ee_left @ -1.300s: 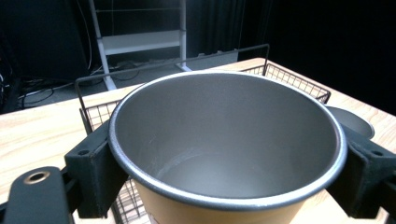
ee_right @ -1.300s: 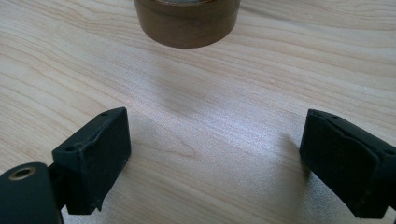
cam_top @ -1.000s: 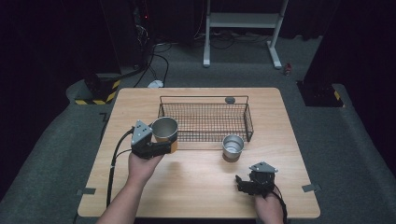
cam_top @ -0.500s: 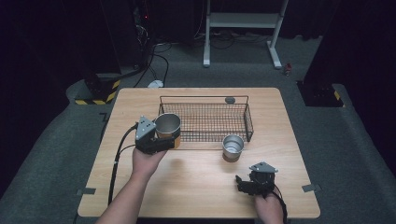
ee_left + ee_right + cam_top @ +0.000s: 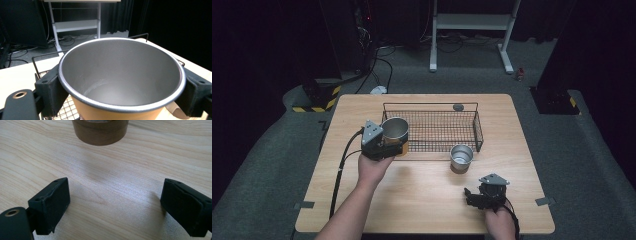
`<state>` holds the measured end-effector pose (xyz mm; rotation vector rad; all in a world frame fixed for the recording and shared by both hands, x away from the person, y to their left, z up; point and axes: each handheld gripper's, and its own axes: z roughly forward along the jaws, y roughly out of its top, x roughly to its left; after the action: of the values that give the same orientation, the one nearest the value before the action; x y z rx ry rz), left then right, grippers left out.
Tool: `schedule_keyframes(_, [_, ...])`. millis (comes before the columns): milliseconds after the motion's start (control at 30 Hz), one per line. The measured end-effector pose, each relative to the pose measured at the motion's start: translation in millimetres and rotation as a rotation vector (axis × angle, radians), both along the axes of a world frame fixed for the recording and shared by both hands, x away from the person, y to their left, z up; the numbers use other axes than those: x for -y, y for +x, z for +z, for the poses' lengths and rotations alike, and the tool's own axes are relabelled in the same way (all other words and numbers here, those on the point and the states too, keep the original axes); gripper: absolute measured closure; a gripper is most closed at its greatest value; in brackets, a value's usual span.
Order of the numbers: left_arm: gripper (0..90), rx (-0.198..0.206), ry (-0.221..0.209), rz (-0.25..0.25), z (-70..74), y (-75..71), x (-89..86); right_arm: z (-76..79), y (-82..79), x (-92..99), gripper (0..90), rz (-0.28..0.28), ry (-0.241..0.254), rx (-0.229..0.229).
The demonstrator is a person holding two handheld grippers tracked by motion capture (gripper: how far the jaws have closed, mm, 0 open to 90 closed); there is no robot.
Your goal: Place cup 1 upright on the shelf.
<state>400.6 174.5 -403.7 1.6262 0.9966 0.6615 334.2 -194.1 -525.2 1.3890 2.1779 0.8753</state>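
Left claw (image 5: 388,142) pinched metal cup (image 5: 395,131) by both sides, pads (image 5: 48,91) flat against wall just under rim; cup upright, lifted off surface (image 5: 422,195), at near-left corner of wire basket (image 5: 477,129). We judged step as carrying cup over basket wall to set inside. We advised: keep cup level, clear wire rim before lowering, release only once base rests on mesh. Right claw (image 5: 476,196) spread wide, idle, low over surface, near second cup (image 5: 461,157), which stood just outside basket.
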Motion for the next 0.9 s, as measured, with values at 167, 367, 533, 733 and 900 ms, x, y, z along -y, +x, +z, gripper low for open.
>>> schedule_keyframes(167, [13.0, 0.007, 0.020, 0.001, 2.5, 4.2, 2.3, -0.1, 0.1, 0.0, 8.9, 0.000, -0.001, 0.001])
schedule_keyframes(367, [13.0, 0.014, 0.029, 0.004, 5.8, 9.2, 6.3, 0.0, 0.0, 0.0, 8.9, 0.000, 0.000, 0.000])
schedule_keyframes(533, [13.0, 0.012, 0.036, 0.010, 6.4, 15.8, 9.4, 0.0, -0.1, 0.2, 8.8, 0.001, -0.003, 0.000])
schedule_keyframes(733, [13.0, 0.010, 0.040, 0.017, 7.1, 25.6, 12.7, 0.0, -0.2, 0.3, 8.9, 0.003, -0.004, 0.001])
schedule_keyframes(900, [13.0, -0.002, 0.027, 0.027, 5.2, 35.5, 12.3, 0.0, -0.2, 0.2, 8.9, 0.002, -0.003, 0.001])
